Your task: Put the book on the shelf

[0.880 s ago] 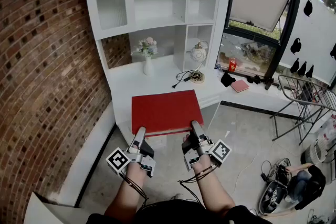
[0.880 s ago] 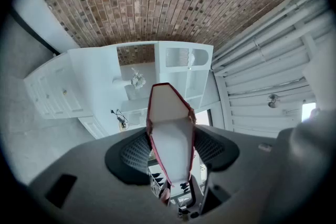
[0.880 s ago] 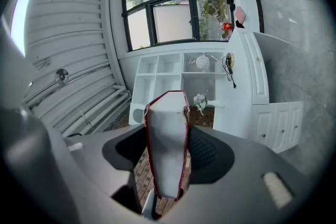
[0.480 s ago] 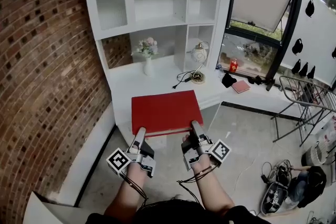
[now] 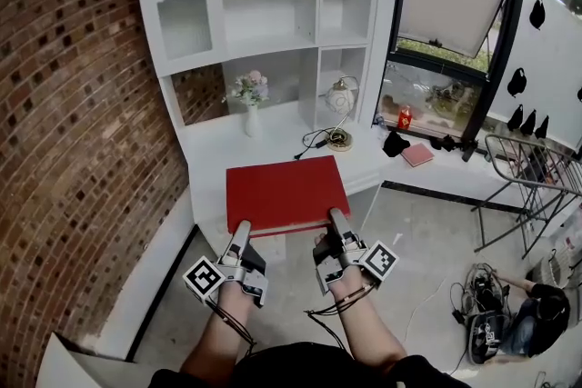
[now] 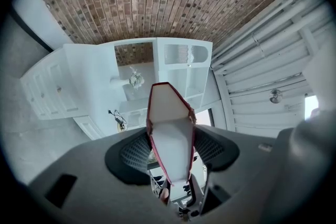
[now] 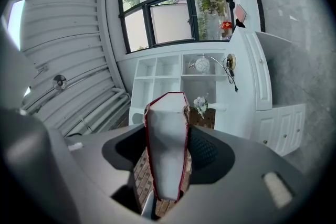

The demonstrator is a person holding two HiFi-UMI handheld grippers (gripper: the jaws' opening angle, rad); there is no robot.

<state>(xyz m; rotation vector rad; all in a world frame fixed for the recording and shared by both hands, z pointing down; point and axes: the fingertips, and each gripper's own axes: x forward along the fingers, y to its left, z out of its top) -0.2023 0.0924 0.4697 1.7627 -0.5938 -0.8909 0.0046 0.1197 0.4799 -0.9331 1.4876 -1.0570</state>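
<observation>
A big red book [image 5: 286, 194] lies flat over the front part of the white counter [image 5: 205, 154] of the shelf unit [image 5: 273, 4]. I hold it by its near edge with both grippers. My left gripper [image 5: 241, 233] is shut on the near left corner, my right gripper [image 5: 337, 223] on the near right corner. In the left gripper view the book [image 6: 169, 123] stands edge-on between the pads, white pages showing inside the red cover. The right gripper view shows the same book [image 7: 167, 149] clamped in its jaws. Whether the book touches the counter I cannot tell.
A vase of flowers [image 5: 248, 100], a round lamp [image 5: 341, 95] and a black cable [image 5: 314, 139] stand behind the book. A brick wall [image 5: 73, 150] is to the left; a window sill with a small pink book [image 5: 417, 154] and a drying rack [image 5: 532, 173] are to the right.
The book and both grippers keep their place and grip. The head view has shifted slightly, so the shelf unit sits a little further left.
</observation>
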